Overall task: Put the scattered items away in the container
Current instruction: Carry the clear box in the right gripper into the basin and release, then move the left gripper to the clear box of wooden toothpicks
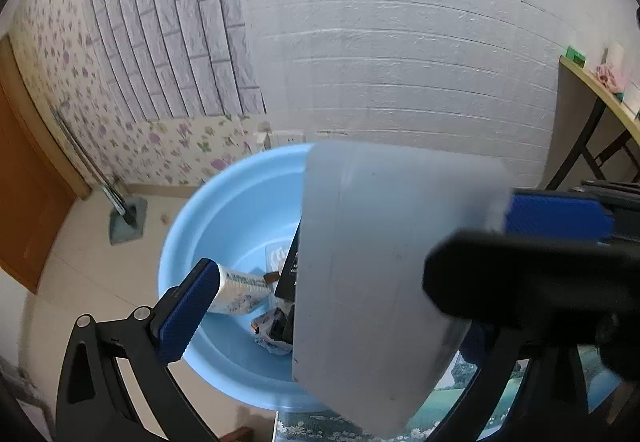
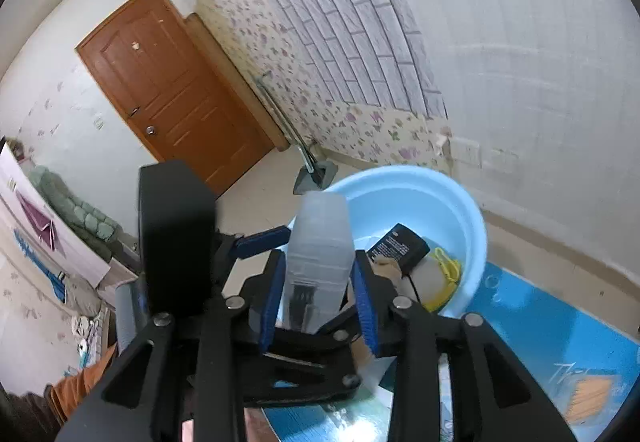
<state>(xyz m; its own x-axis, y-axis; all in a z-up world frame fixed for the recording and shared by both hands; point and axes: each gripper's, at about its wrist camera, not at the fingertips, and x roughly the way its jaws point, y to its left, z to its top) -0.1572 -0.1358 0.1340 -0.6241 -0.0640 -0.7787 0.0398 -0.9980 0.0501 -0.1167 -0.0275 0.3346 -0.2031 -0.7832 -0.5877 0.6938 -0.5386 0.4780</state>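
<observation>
Two blue pads of the right gripper (image 2: 318, 306) clamp a translucent plastic box (image 2: 318, 262) above the light-blue basin (image 2: 472, 218); the left gripper (image 1: 360, 262) gapes wide around it, empty.

From my left wrist camera, a blurred translucent white plastic box (image 1: 372, 266) hides the right half of the round light-blue plastic basin (image 1: 224, 202) and most of a black packet (image 1: 289, 274) inside it. A blurred black bar (image 1: 532, 274) covers the box's right edge. From my right wrist camera, the box (image 2: 318, 262) hides the basin's (image 2: 460, 210) near-left wall.
</observation>
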